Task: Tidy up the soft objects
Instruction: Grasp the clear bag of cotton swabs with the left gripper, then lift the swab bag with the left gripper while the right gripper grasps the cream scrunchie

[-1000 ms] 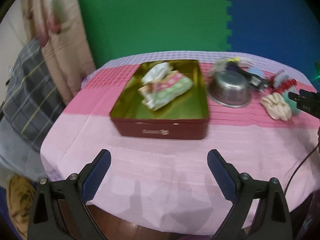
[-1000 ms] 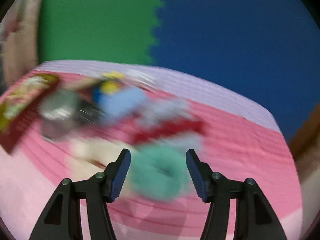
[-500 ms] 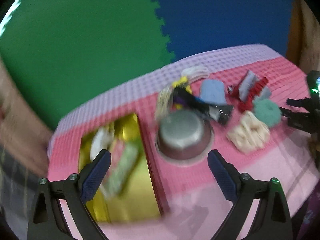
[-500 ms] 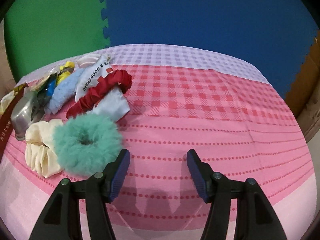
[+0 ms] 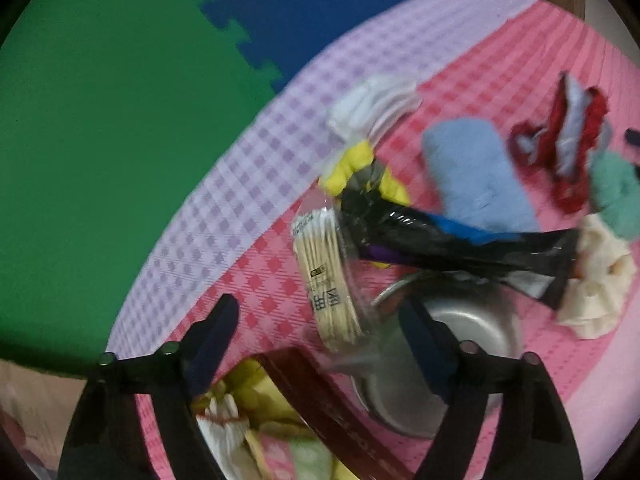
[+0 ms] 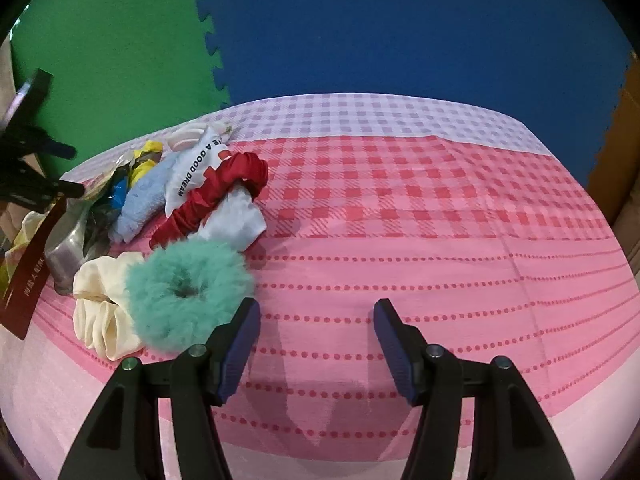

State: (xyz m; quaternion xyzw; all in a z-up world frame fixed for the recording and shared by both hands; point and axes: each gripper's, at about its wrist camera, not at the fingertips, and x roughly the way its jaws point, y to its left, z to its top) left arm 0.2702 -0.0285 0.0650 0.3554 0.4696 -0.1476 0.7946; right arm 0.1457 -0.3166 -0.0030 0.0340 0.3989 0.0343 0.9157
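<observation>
A fluffy teal scrunchie [image 6: 186,288] lies on the pink cloth just left of my right gripper [image 6: 316,340], which is open with only cloth between its fingers. Beside the teal one sit a cream scrunchie [image 6: 102,308], a red scrunchie [image 6: 212,196] and a light blue cloth [image 6: 142,200]. My left gripper [image 5: 320,344] hangs tilted over a bagged pack of wooden sticks [image 5: 326,276], a steel bowl [image 5: 480,332] and the corner of a dark red tin [image 5: 316,396]. Its jaws are closing, and nothing is pinched between them. The blue cloth [image 5: 476,176] and a black packet [image 5: 460,240] lie beyond.
The tin's gold inside holds folded cloths [image 5: 248,432]. A white printed pouch [image 6: 196,168] and yellow items [image 6: 146,156] crowd the back left of the table. Green and blue foam mats [image 6: 360,28] cover the floor behind. The pink cloth [image 6: 440,260] stretches to the right of the pile.
The left gripper has swung right from the tin toward the bowl and stick pack, rolling so the view tilts, and its fingers have drawn closer. The right gripper has shifted right, off the teal scrunchie.
</observation>
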